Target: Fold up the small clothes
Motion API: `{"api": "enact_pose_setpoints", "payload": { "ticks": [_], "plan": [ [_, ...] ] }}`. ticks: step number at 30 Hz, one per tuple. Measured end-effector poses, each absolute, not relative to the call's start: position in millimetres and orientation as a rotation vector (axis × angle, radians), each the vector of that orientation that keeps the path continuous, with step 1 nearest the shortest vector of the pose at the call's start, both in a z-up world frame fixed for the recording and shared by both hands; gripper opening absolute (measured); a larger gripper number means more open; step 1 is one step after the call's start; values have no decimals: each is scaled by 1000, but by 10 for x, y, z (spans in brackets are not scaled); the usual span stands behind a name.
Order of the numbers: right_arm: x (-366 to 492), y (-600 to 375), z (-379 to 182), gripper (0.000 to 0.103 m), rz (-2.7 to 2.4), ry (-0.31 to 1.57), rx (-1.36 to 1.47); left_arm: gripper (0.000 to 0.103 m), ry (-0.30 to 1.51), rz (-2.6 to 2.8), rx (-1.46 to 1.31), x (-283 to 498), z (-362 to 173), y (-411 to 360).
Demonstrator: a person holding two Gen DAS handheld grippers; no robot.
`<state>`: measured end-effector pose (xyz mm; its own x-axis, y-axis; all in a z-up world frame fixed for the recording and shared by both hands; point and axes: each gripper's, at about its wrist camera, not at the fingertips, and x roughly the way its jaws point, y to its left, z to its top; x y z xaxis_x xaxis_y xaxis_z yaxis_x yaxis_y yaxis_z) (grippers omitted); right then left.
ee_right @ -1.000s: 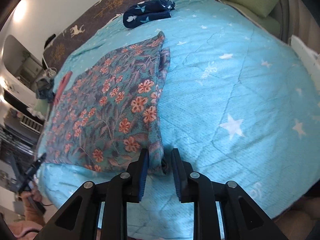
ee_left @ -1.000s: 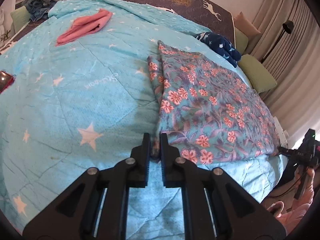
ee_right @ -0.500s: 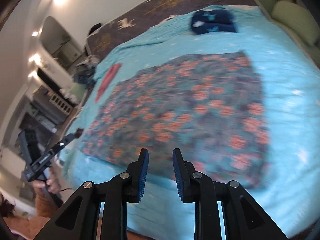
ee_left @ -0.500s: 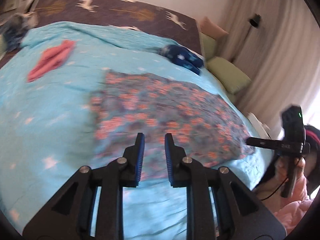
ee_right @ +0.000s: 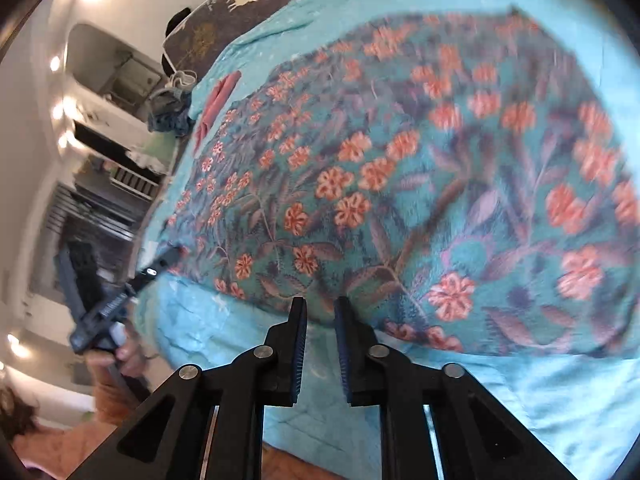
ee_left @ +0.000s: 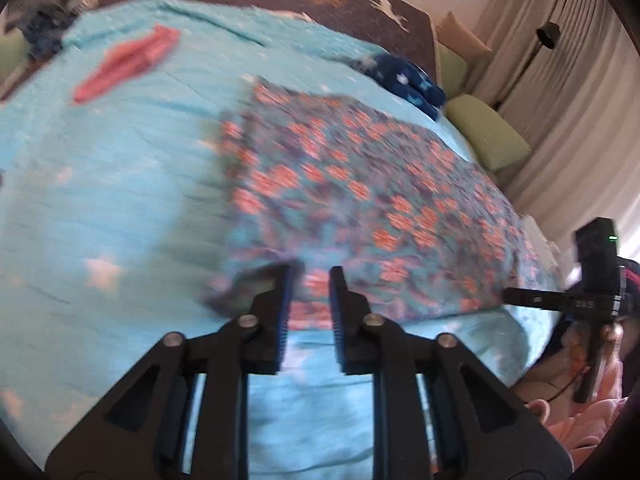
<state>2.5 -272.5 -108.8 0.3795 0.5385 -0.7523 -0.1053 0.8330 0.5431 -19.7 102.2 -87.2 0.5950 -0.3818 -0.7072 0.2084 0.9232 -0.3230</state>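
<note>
The floral cloth (ee_left: 360,200), soft, thin and folded to a rectangle, lies flat along the bed's (ee_left: 120,200) near edge, just ahead of both hand-held grippers, the left (ee_left: 310,280) opening, the right (ee_right: 320,312) closing, neither with cloth between its jaws.
</note>
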Motion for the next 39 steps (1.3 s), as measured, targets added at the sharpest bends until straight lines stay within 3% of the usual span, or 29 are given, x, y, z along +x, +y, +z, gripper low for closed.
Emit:
{"api": "enact_pose_setpoints", "payload": {
  "ticks": [2,4,10,15,22,25,27,29,32,39],
  "plan": [
    [14,-2596,-916,19,419,1062,366,44,835,-288,-225,-251,-792,1208],
    [42,-2482,-801,21,461,1030,346,48,820,-233,-241,-266,-791,1387],
    [350,-2153,-774,32,509,1001,318,49,898,-228,-327,-306,-1050,1597],
    [521,-2244,-1170,33,459,1102,404,49,908,-301,-326,-371,-1103,1452],
    [338,-2182,-943,34,477,1074,326,50,906,-366,-355,-186,-1043,1343],
    [202,-2012,-848,41,535,1036,249,50,901,-362,-318,-147,-1003,1254],
    [134,-1916,-810,45,554,1026,197,46,900,-359,-298,-135,-985,1224],
    [100,-1833,-792,48,567,1023,149,31,896,-351,-291,-129,-962,1214],
    [105,-1769,-802,49,572,1030,129,19,894,-360,-302,-123,-932,1250],
    [116,-1791,-740,51,559,999,127,14,832,-412,-221,-69,-614,1091]
  ]
}}
